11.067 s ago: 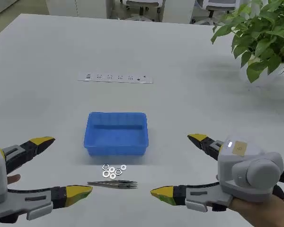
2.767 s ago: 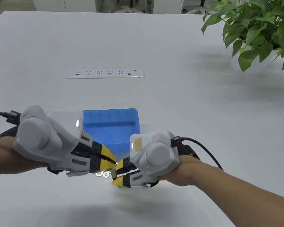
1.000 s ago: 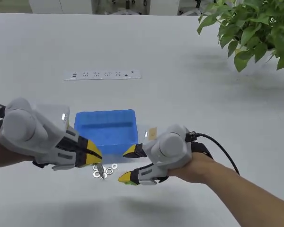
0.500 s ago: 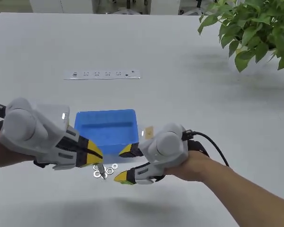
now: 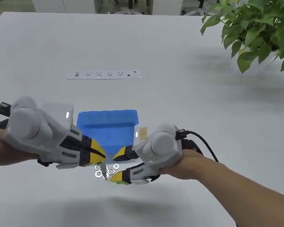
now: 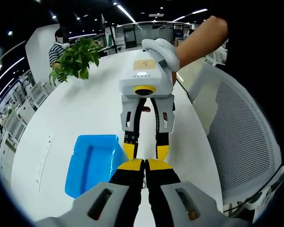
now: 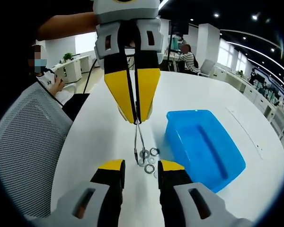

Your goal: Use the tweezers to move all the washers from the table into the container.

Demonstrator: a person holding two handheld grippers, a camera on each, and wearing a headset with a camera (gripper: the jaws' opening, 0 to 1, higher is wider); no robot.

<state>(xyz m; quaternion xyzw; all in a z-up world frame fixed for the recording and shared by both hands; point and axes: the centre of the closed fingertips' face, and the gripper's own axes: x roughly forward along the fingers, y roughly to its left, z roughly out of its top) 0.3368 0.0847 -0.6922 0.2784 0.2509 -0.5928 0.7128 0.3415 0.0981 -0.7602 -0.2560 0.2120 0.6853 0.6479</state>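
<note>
Blue container looks empty, all washers lying on the table just beside it, the left gripper clamped on tweezers reaching them, the right gripper with jaws apart, holding nothing.

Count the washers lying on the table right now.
4 washers, clustered on the table beside the blue container: one at the tweezers' tips, one nearer the container, one nearer the right gripper, one partly behind its jaw. Others may be hidden.
</note>
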